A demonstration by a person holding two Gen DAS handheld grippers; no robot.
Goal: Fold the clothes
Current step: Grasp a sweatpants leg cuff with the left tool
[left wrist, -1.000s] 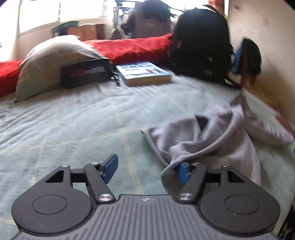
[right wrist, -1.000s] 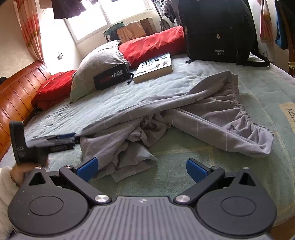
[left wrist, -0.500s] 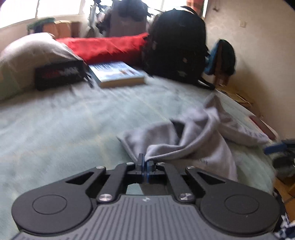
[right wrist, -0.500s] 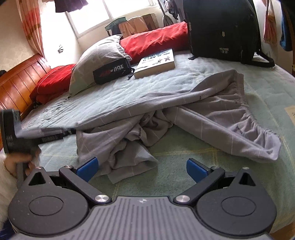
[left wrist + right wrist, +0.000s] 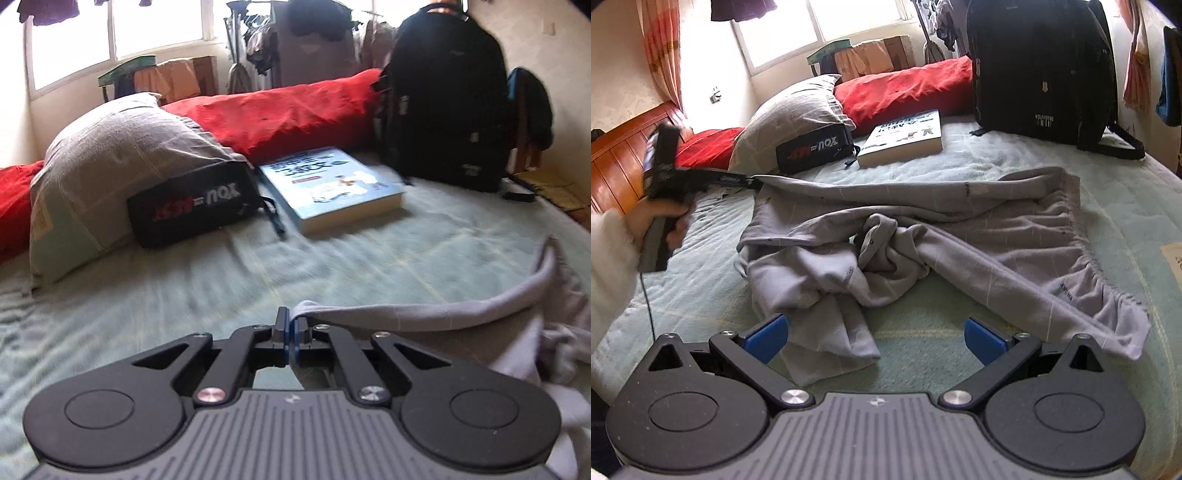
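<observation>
A pair of grey trousers (image 5: 923,236) lies crumpled on the green bedspread (image 5: 960,158). Its elastic waistband is at the right, and one leg is stretched taut towards the left. My left gripper (image 5: 290,325) is shut on the end of that leg (image 5: 406,314), which trails off to the right in the left wrist view. In the right wrist view the same left gripper (image 5: 750,181) shows at the far left, held by a hand in a white sleeve. My right gripper (image 5: 873,338) is open just above the bunched lower leg, with nothing between its fingers.
A grey pillow (image 5: 790,118), a black pouch (image 5: 812,147), a blue book (image 5: 905,136) and a black backpack (image 5: 1041,66) sit at the bed's far side, with red pillows (image 5: 905,88) behind. A wooden headboard (image 5: 613,158) stands on the left.
My left gripper closed on the trouser leg end, then carried it up and to the left, pulling the leg straight. My right gripper stayed where it was, open.
</observation>
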